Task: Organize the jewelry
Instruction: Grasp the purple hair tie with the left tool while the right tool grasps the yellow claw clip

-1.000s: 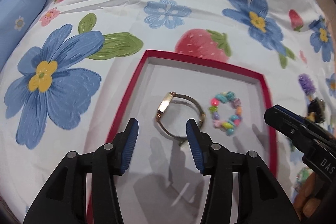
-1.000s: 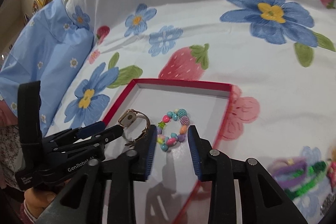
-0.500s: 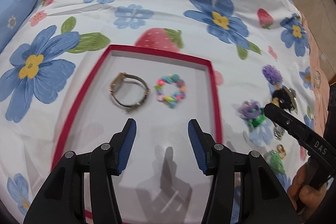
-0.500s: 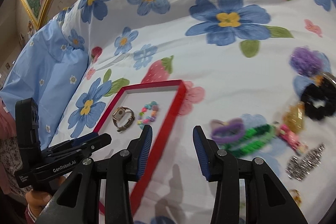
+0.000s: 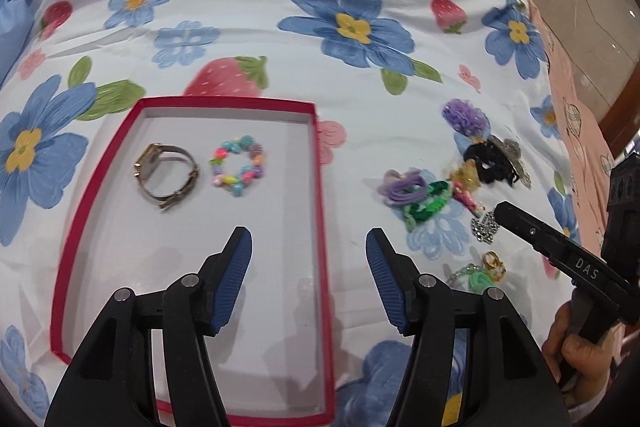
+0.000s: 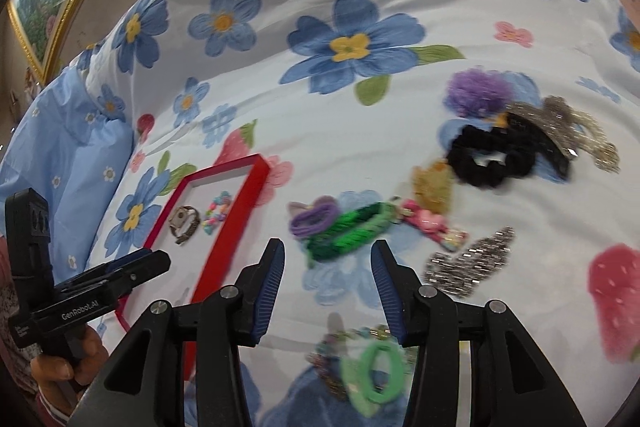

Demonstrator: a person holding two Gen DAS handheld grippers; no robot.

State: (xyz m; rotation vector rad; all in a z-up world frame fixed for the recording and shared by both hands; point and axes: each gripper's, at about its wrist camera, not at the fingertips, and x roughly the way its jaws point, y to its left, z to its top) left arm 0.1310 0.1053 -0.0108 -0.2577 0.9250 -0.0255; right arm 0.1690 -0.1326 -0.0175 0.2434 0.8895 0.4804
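The left gripper [image 5: 308, 267] is held above the red-rimmed tray [image 5: 320, 187], its jaws wide apart and empty; compared with a second ago, it has been drawn back and to the right, so the tray's right rim now lies between its fingers. Inside the tray, the watch [image 5: 166, 173] is seen at 10 o'clock from the gripper, with the beaded bracelet [image 5: 238, 167] just beside it at 11 o'clock, apart from it; neither has been shifted.

The right gripper [image 6: 326, 283], jaws apart and empty, has been swung away from the tray, over which it was held a second earlier, to the loose pile on the floral bedsheet [image 6: 360, 7]. The green braided band [image 6: 348, 233] lies at 12 o'clock, touching the purple hair ties [image 6: 314, 217]; the black scrunchie [image 6: 486, 159] lies at 1 o'clock, the green ring [image 6: 380, 367] below the fingers.
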